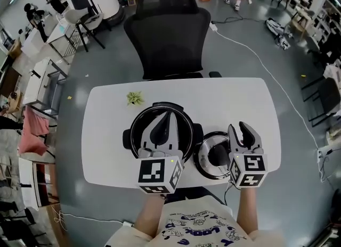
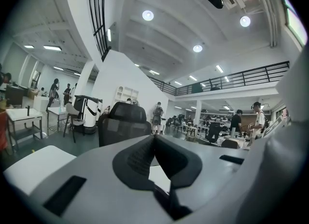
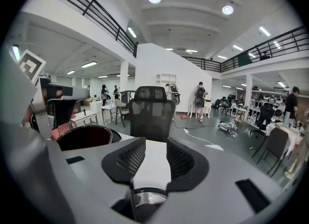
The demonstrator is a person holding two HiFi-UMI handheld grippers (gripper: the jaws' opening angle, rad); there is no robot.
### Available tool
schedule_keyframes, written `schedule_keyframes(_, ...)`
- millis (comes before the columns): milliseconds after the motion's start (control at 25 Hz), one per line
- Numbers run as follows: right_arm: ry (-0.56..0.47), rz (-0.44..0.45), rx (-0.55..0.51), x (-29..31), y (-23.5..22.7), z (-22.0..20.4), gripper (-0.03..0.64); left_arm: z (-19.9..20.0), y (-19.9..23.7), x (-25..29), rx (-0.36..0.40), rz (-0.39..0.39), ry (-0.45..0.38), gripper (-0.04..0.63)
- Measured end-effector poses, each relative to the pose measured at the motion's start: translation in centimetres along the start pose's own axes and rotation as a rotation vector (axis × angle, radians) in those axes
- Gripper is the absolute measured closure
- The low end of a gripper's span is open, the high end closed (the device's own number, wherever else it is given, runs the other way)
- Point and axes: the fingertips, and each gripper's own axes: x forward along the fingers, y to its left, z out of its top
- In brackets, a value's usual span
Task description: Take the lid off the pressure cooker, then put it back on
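The black pressure cooker pot [image 1: 139, 129] stands open at the middle of the white table [image 1: 106, 107], no lid on it. Its lid [image 1: 209, 158], shiny with a black knob, lies flat on the table just right of the pot. My left gripper [image 1: 166, 115] hovers over the pot's mouth, jaws shut with nothing between them [image 2: 154, 140]. My right gripper [image 1: 238, 128] hangs over the lid's right side, jaws open with only the tabletop showing in the gap [image 3: 150, 153]. In the right gripper view the lid's rim [image 3: 145, 199] shows beneath the jaws and the pot [image 3: 82, 138] is at left.
A small green sprig [image 1: 135, 98] lies on the table behind the pot. A black office chair [image 1: 168, 33] stands pushed against the far edge. A white cable [image 1: 256, 54] trails over the grey floor at right; desks and racks stand at left.
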Motion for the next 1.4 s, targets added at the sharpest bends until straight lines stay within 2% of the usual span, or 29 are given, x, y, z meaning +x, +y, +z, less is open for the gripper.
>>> schedule_keyframes(160,0.066,0.040,0.018,0.8,0.2,-2.2,0.416,-1.2,0.2,0.7,-0.005,-0.001,0.029,0.581)
schedule_keyframes(520,0.229,0.081,0.027,1.9,0.6,-8.2,0.341,-3.7,0.8,1.9,-0.019,-0.006,0.083,0.581)
schedule_keyframes(1040,0.461,0.138,0.002,2.7,1.8,-17.0,0.299,-7.0,1.4,2.5,-0.035,0.000,0.151,0.581)
schedule_keyframes(1400,0.558,0.160,-0.025,3.4,2.3,-20.8,0.285,-8.3,1.9,2.4,-0.042,0.007,0.176,0.581)
